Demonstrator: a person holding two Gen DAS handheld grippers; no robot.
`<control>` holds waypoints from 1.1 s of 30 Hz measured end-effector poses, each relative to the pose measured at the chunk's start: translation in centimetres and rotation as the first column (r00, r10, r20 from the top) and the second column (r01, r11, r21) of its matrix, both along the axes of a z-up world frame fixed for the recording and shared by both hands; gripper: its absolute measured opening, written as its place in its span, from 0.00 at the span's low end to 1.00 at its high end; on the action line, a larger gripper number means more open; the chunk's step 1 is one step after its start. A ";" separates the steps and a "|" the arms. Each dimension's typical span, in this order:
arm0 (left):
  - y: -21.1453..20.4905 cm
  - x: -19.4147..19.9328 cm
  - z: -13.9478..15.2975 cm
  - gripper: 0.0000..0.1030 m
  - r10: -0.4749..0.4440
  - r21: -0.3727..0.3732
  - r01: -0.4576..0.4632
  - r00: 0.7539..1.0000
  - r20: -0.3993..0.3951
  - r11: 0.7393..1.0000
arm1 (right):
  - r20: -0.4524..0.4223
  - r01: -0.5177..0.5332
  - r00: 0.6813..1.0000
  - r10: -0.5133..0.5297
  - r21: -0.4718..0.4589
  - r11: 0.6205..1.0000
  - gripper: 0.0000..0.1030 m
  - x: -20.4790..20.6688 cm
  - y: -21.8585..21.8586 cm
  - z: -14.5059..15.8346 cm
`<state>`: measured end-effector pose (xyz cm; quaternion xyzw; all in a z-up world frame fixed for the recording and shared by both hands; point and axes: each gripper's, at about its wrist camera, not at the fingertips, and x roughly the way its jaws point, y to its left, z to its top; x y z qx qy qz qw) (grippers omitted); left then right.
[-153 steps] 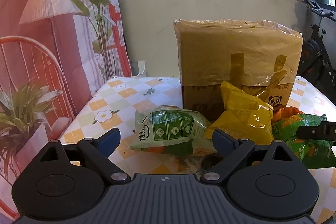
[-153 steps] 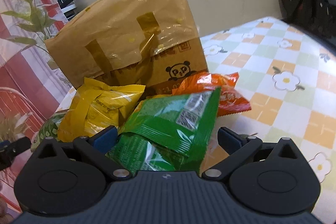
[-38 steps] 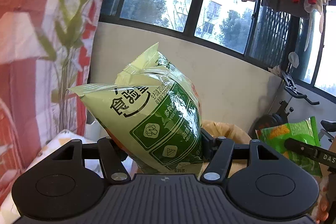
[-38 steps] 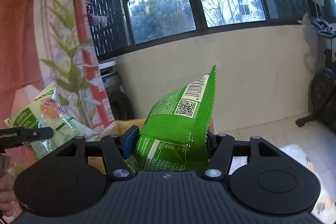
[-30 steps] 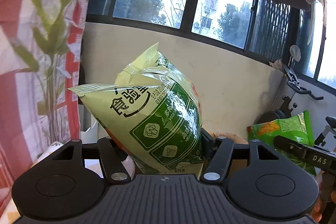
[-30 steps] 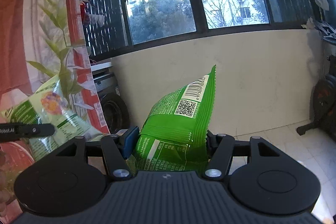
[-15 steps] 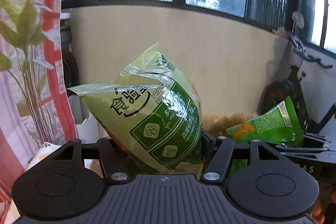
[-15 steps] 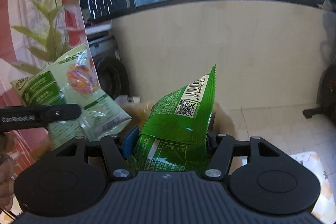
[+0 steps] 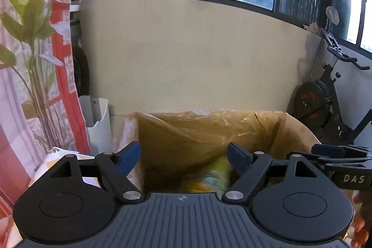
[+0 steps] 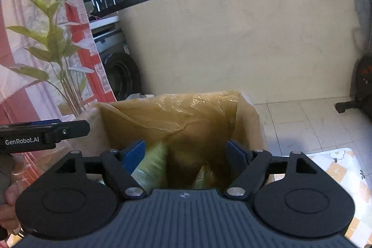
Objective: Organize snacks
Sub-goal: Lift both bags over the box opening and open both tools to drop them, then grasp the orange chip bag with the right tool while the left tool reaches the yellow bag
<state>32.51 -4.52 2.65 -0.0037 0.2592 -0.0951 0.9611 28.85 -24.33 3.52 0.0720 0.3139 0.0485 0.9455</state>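
We hold both tongs over the open mouth of the brown cardboard box lined with translucent yellowish plastic film (image 9: 209, 131), which fills the lower centre of both wrist views. The left tongs (image 9: 183, 156) stand wide, their jaws having just been opening, with nothing pressed between the blue pads; below them, at about 6 o'clock inside the box, a blurred pale green and yellow snack packet (image 9: 209, 176) lies loose. The right tongs (image 10: 186, 155) likewise stand wide, their jaws having just been opening, and no pad grips anything. In the right wrist view a pale green packet (image 10: 151, 166) sits just inside the left pad, at about 7 o'clock in the box, and a darker green snack bag (image 10: 204, 176) shows at 6 o'clock, both blurred and down within the liner. We see the left tongs from the right wrist view as a black bar at 9 o'clock, and the right tongs from the left wrist view at 3 o'clock. A corner of the tabletop with its flower-patterned checked cloth (image 10: 344, 169) appears at 4 o'clock. A black exercise bike (image 9: 325, 99) stands by the cream wall at 3 o'clock.
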 end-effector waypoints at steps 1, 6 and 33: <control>0.4 -0.5 0.3 0.81 0.003 0.002 -0.003 1.000 0.007 1.000 | 0.010 -0.005 1.000 0.005 0.008 1.000 0.78 -0.6 -0.1 0.2; 2.8 -3.7 1.4 0.81 0.009 -0.015 -0.009 0.999 0.037 1.000 | 0.054 -0.040 0.998 0.037 0.068 0.997 0.84 -3.7 -0.4 0.9; 1.2 -13.2 -9.4 0.80 -0.044 0.038 0.046 0.998 -0.037 0.998 | -0.044 0.037 0.998 -0.038 -0.010 0.999 0.96 -15.0 -2.8 -11.2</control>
